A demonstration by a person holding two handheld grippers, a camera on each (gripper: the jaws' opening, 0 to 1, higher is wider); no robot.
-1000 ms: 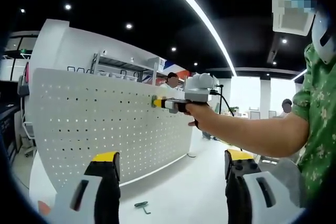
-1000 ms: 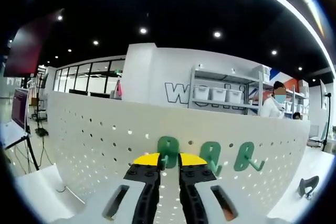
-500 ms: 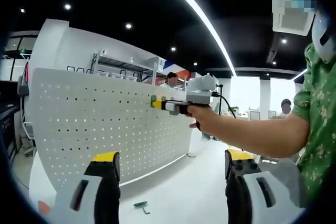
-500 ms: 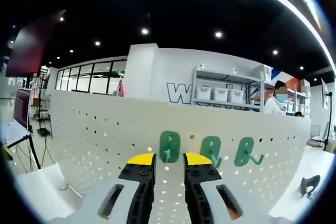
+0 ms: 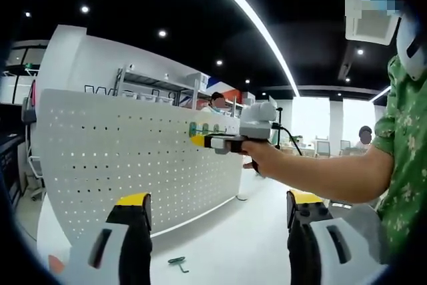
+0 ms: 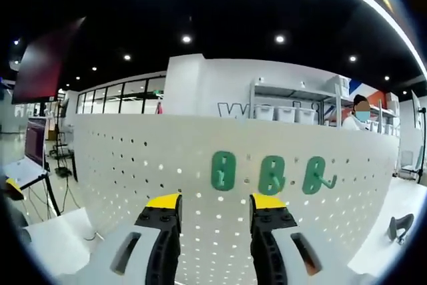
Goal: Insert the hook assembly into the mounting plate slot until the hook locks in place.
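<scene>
Three green hooks (image 6: 223, 170) sit seated in my pegboard (image 6: 133, 165), light stiff plastic, best pinched at the backplate; my right tongs (image 6: 215, 201) and left tongs (image 5: 210, 201) gape empty.

green hooks (image 5: 203, 128): in the left gripper view, too small to count, partly behind the right gripper (image 5: 199, 140)
small dark item (image 5: 177, 263): on the floor, too small to name
pegboard (image 6: 133, 165): lower edge cut off (right gripper view)
</scene>
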